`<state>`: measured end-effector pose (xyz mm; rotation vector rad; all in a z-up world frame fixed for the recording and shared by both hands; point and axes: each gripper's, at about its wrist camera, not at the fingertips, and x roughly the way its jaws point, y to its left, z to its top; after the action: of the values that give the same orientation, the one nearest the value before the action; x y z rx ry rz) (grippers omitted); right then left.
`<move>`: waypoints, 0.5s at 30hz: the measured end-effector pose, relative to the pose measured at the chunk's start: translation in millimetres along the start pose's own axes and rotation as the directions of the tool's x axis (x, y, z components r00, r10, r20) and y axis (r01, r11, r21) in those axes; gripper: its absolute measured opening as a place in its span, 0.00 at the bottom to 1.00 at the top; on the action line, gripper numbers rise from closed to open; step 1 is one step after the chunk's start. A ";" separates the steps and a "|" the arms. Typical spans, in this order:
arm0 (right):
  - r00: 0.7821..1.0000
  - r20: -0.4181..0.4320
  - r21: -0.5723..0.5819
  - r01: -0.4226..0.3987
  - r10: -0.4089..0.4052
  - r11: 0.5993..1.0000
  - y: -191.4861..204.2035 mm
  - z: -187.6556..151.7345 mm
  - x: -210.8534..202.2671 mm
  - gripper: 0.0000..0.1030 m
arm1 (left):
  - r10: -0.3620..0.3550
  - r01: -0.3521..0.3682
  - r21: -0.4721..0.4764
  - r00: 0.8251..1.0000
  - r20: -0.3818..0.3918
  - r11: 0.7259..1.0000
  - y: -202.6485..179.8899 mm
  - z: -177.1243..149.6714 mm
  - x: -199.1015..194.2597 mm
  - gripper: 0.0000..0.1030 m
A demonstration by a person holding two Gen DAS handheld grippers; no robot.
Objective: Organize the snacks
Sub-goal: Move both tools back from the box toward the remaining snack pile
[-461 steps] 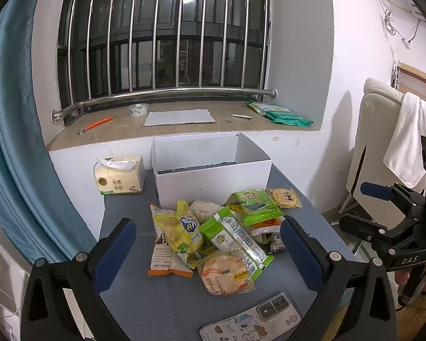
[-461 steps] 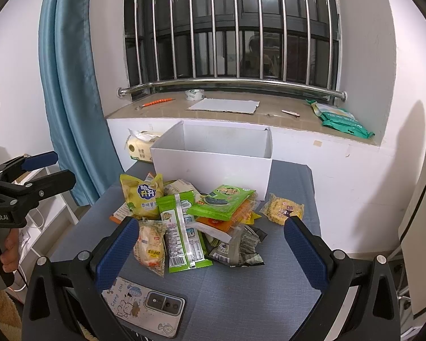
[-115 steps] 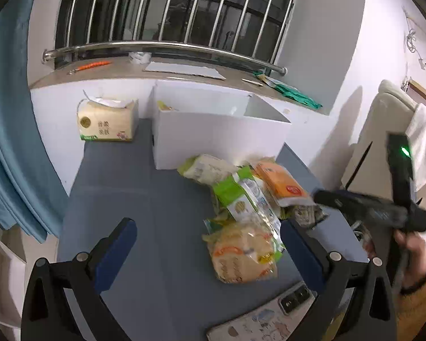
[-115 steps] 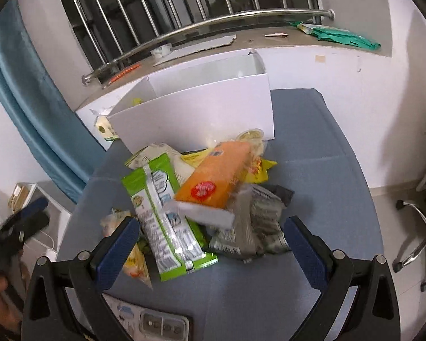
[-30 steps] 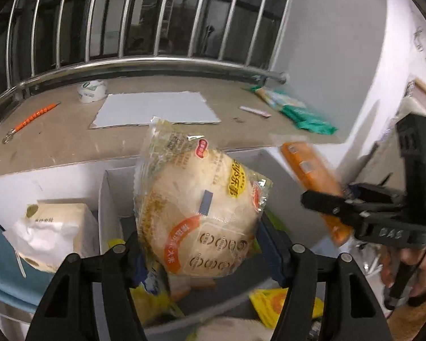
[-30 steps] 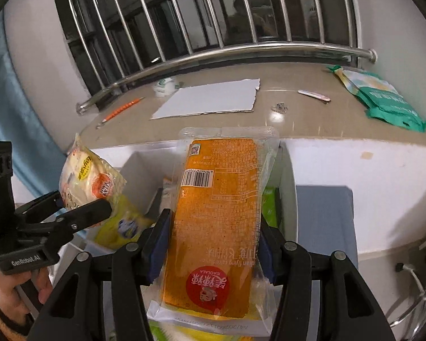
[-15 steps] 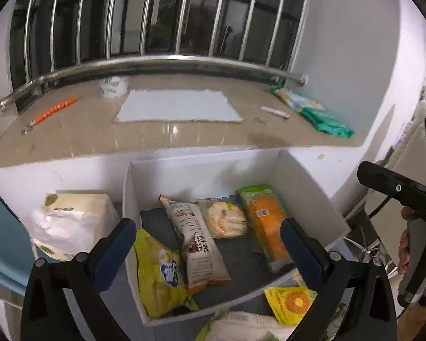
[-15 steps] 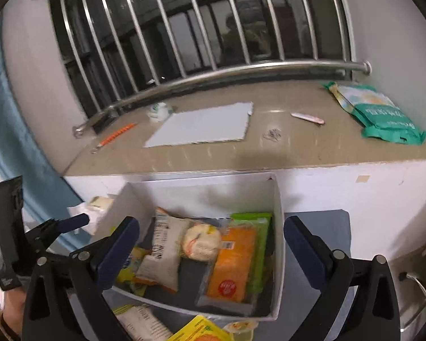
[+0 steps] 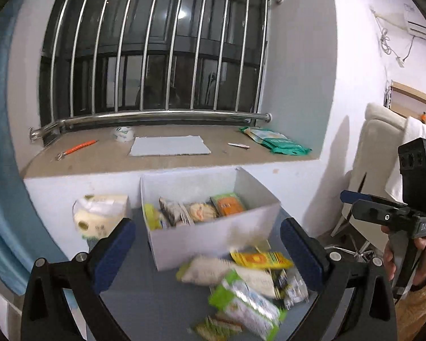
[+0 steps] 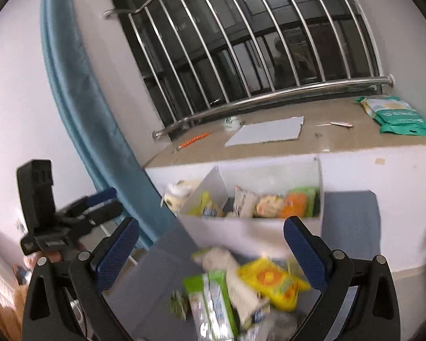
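A white open box (image 9: 213, 234) stands on the grey table by the wall; it also shows in the right wrist view (image 10: 250, 228). Inside lie several snack packs, among them an orange pack (image 9: 227, 205) (image 10: 292, 206) and a round bread pack (image 9: 200, 211). In front of the box lies a loose pile: a yellow pack (image 9: 260, 259) (image 10: 271, 282), a whitish pack (image 9: 210, 270) and a green-and-white pack (image 9: 245, 305) (image 10: 213, 301). My left gripper (image 9: 207, 255) is open and empty above the pile. My right gripper (image 10: 210, 254) is open and empty, back from the box.
A tissue pack (image 9: 98, 216) sits left of the box. The windowsill (image 9: 167, 150) behind holds a grey sheet, tape, an orange tool and a green pack. A blue curtain (image 10: 99, 130) hangs on the left. A cream chair (image 9: 380, 153) stands right of the table.
Both grippers have pulled back from above the box and now sit lower, over the loose pile. The bread and orange packs, held a second ago, lie in the box.
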<state>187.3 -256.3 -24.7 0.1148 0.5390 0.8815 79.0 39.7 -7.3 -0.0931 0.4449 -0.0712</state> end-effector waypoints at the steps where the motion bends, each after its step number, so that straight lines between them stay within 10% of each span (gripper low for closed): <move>1: 1.000 0.003 -0.010 0.012 -0.012 1.000 3.4 -8.7 -7.7 1.00 | 0.007 -0.007 0.000 1.000 0.001 1.000 -3.4 -12.5 -10.2 1.00; 11: 0.982 -0.099 0.003 0.163 -0.162 0.987 1.6 -109.4 -44.7 1.00 | 0.021 -0.027 -0.060 0.995 -0.101 0.998 -9.8 -92.0 -48.0 1.00; 15: 0.941 -0.212 -0.068 0.253 -0.262 0.965 -6.1 -136.1 -26.5 1.00 | 0.021 -0.031 -0.085 0.993 -0.119 0.996 -9.1 -99.6 -50.7 1.00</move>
<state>110.9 -296.9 -133.2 -0.0900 0.7247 0.6505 -10.1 27.8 -74.3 -0.1693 0.5669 -0.0316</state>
